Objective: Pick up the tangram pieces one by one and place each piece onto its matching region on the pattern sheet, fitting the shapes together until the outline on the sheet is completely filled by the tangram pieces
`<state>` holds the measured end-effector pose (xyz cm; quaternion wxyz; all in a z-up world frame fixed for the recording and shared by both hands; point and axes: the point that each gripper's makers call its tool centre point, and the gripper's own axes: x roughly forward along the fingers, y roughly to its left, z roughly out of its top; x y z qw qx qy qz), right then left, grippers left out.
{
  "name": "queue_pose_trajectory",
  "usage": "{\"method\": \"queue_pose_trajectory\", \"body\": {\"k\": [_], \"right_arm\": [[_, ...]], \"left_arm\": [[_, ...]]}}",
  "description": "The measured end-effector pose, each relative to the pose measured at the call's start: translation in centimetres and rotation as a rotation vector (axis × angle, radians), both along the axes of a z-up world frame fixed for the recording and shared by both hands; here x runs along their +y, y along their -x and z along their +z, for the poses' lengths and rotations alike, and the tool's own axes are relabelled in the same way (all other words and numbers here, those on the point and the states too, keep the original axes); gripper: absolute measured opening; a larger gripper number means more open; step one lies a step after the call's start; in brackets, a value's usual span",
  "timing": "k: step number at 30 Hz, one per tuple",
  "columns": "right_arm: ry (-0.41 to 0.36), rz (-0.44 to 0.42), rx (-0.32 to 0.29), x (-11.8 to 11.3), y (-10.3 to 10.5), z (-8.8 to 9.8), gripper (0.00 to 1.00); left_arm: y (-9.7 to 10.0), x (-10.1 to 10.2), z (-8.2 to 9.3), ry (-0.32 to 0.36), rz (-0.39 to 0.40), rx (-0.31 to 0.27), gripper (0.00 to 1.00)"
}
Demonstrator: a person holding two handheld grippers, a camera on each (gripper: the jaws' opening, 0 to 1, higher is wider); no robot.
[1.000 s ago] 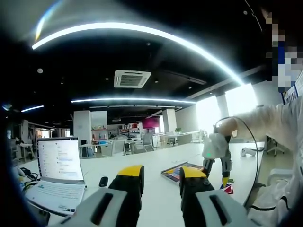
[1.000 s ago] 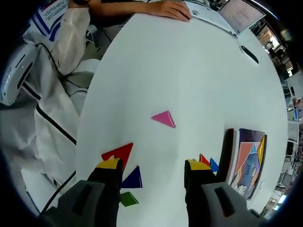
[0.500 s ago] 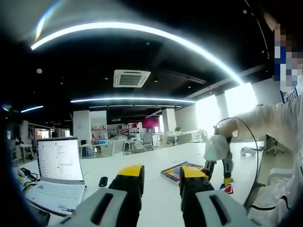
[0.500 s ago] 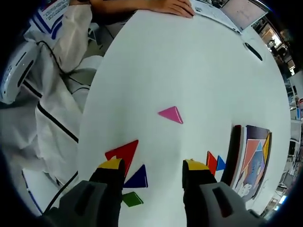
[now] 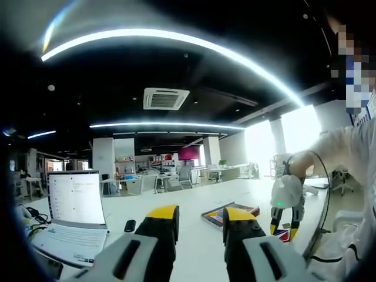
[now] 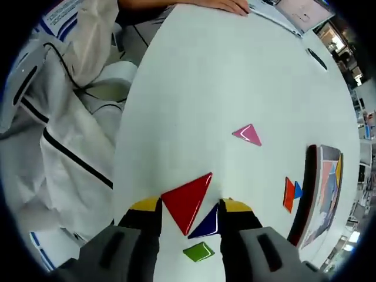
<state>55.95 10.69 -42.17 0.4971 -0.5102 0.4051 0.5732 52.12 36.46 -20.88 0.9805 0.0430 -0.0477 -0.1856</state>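
Right gripper point(image 6: 187, 205) jaws spread, straddling the red triangle point(image 6: 188, 199) on the white table point(image 6: 235, 70) — not gripped. Blue triangle point(image 6: 207, 223) at 5 o'clock of it, touching. Pink triangle point(image 6: 248, 134) at 1 o'clock, pattern sheet point(image 6: 324, 191) at 3 o'clock. Left gripper point(image 5: 200, 214) released, holding nothing.

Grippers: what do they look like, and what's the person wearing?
Both share one build: grey moulded bodies, black jaws with yellow tips. The left gripper and the right gripper match. In the left gripper view, the right one has a white housing with a green light and a thin dark cable. The person wears a white sleeve.
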Motion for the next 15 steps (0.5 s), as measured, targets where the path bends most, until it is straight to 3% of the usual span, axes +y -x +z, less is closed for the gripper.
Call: {"method": "queue_pose_trajectory", "body": {"k": [3,7,15], "right_arm": [[-0.028,-0.046,0.034,-0.30,0.30,-0.08,0.33],[-0.037,-0.080,0.094,-0.27,0.90,0.05,0.42],[-0.043,-0.128,0.041,-0.13,0.46,-0.07,0.38]], "left_arm": [[0.07,0.00,0.08,0.001,-0.002,-0.004,0.31],[0.19,0.00,-0.07,-0.004,-0.001,0.000,0.31],[-0.01,0.45,-0.04,0.003,0.012,-0.002,0.31]]}}
